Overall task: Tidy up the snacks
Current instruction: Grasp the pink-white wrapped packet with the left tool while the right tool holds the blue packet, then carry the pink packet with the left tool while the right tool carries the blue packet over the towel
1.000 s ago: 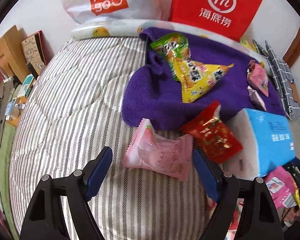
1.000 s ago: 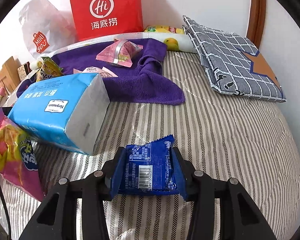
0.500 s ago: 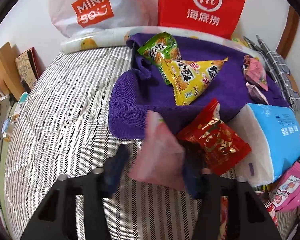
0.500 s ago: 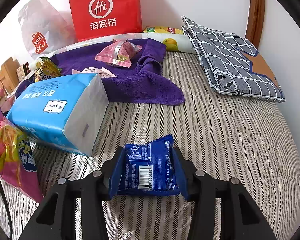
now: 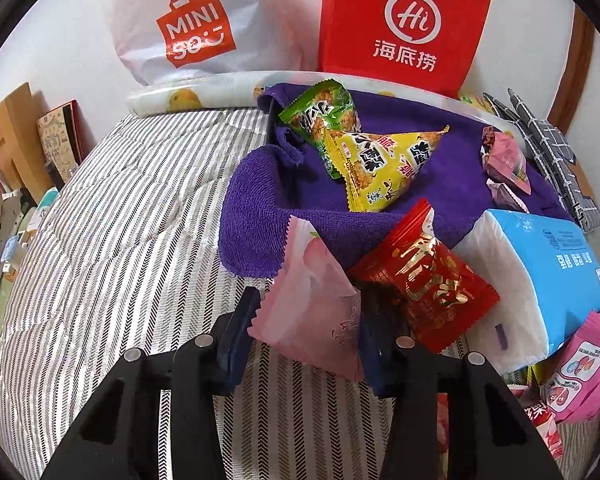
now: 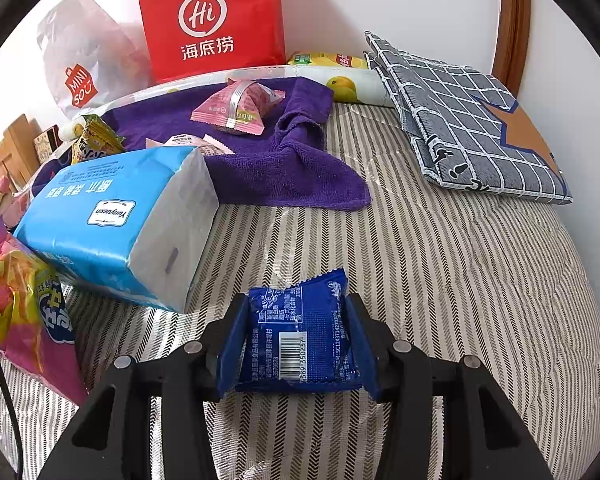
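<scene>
My left gripper [image 5: 308,320] is shut on a pale pink snack packet [image 5: 312,300], tipped up off the striped bed cover. A red and gold packet [image 5: 424,284] lies just right of it. On the purple towel [image 5: 256,204] beyond lie a green packet [image 5: 324,120], a yellow packet [image 5: 384,164] and pink wrapped sweets [image 5: 504,160]. My right gripper [image 6: 296,316] is shut on a dark blue snack packet [image 6: 300,340] with a barcode, held just above the bed. The same towel [image 6: 284,168] carries a pink packet [image 6: 240,108] in the right wrist view.
A blue tissue pack [image 6: 120,224] lies between the two grippers. A red paper bag [image 5: 404,24] and a white plastic bag [image 5: 192,28] stand against the wall. A checked grey cushion [image 6: 472,120] lies at the right. More snack bags [image 6: 24,304] are piled at the front.
My left gripper went from wide open around the flat pink packet to shut on it, and the packet tipped up off the bed. The right gripper and its blue packet stayed put.
</scene>
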`<state>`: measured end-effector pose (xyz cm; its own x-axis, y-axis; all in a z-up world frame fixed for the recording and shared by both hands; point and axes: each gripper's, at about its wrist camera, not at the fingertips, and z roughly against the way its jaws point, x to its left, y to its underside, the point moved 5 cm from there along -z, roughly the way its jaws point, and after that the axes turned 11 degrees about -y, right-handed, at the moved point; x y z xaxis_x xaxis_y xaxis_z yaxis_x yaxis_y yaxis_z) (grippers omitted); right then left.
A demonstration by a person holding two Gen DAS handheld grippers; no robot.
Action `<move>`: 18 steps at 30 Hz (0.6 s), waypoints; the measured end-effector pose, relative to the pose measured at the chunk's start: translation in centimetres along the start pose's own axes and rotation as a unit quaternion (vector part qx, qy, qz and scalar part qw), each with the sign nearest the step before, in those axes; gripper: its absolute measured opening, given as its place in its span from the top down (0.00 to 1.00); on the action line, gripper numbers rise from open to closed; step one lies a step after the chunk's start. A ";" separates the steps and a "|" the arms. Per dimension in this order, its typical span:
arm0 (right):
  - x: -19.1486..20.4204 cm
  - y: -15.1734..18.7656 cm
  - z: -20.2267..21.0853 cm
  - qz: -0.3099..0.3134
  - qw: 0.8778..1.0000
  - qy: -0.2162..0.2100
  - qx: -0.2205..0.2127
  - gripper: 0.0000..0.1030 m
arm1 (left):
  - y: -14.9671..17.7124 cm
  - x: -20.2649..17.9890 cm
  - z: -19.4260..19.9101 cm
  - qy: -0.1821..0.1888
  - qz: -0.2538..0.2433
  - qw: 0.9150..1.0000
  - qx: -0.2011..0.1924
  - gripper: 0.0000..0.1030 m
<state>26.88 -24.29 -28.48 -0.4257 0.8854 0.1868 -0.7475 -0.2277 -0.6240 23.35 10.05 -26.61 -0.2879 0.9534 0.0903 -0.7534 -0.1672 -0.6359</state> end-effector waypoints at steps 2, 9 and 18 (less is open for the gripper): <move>0.0 0.0 0.0 0.001 1.000 0.001 0.000 0.54 | 0.0 0.0 0.0 -0.001 -0.002 1.000 0.001 0.56; -0.3 0.0 0.2 -0.008 1.000 0.008 -0.006 0.58 | 0.2 0.3 0.2 0.006 0.007 1.000 0.001 0.70; 0.5 -0.1 2.9 -0.030 0.999 -0.001 -0.042 0.60 | 1.3 1.2 2.0 0.035 0.028 0.999 0.025 0.74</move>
<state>25.28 -24.99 -26.15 -0.3824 0.8958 0.2265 -0.7260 -0.1397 -0.6733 20.89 10.49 -25.81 -0.2897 0.9571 -0.0005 -0.7664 -0.2323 -0.5990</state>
